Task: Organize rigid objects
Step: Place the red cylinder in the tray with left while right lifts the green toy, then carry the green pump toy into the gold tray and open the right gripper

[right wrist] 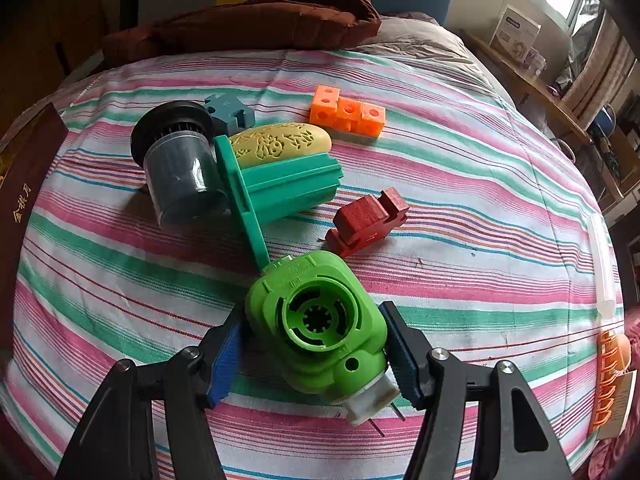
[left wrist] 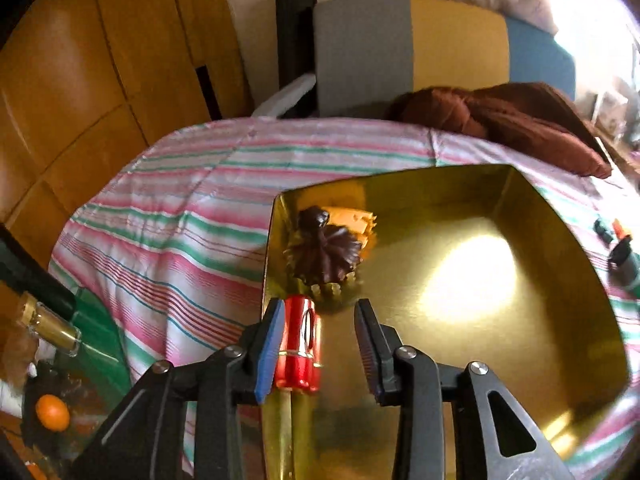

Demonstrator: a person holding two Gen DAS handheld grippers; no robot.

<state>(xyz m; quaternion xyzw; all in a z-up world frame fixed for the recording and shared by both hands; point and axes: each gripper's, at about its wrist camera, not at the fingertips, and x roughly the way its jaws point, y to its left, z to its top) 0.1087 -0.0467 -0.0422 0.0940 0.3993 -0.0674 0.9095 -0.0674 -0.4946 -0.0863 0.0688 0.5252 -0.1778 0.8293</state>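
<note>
Left claw (left wrist: 320, 344) parted; right claw (right wrist: 312, 352) clamped.

A red cylinder (left wrist: 298, 344) is standing upright at the gold tray's (left wrist: 520, 192) near-left rim; a dark fluted piece (left wrist: 326, 254) is lying inside.

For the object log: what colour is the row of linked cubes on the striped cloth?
Orange linked cubes, clearest in the right wrist view.

Gold chars "金祺月" on dark red book (right wrist: 24, 184), carved chars on yellow oval piece (right wrist: 280, 145) unreadable
</note>
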